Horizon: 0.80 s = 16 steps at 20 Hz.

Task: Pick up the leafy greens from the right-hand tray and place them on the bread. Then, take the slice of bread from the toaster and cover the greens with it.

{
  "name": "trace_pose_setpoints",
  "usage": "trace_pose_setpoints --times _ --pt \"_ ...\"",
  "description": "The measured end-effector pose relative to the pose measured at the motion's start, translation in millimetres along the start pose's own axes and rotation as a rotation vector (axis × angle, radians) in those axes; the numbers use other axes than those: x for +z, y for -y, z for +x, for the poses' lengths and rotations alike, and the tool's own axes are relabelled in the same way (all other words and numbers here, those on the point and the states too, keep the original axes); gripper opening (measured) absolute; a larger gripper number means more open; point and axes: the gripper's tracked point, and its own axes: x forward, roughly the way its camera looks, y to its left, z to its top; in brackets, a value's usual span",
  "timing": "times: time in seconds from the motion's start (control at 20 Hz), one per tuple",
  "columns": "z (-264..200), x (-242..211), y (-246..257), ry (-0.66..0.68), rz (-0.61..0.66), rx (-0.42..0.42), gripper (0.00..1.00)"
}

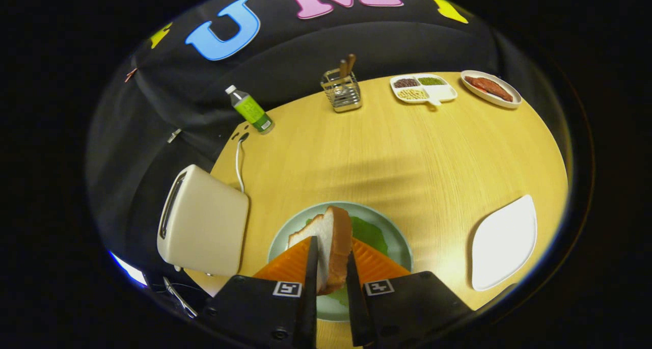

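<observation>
It was a staged kitchen corner in a cloth-walled booth rather than a real home. A pale wooden surface (407,150) carried breakfast things: a cream toaster (204,221) with its white cord (238,165) trailing to the back edge, a wire holder (342,90) of wooden-handled utensils, a green drinks bottle (250,109), a divided dish (424,89) of beans and grains, an oval plate (491,88) of reddish meat and an empty white tray (504,243). Black cloth (153,125) hung draped behind in place of walls.

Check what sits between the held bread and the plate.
Gripper view: the gripper, shut on the bread, holds it over the plate. Leafy greens lie between them, on the plate.
</observation>
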Motion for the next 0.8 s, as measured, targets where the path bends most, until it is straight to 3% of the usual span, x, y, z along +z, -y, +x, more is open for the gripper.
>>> trace_pose_setpoints --times 0.05,0.1,0.2,0.3,0.35,0.65,0.8 --pt "0 -4 6 -0.003 -0.004 -0.018 0.42" --pt "2 -8 15 -0.01 -0.018 -0.041 0.47" --pt "-1 -13 28 -0.014 -0.065 -0.073 0.7" --pt "-7 -9 33 0.008 -0.097 -0.087 0.83" --pt "-14 -4 34 0.031 -0.103 -0.09 0.98" --pt "-74 58 33 0.268 -0.144 -0.087 0.99" --pt "-119 93 41 0.403 -0.185 -0.125 0.99"
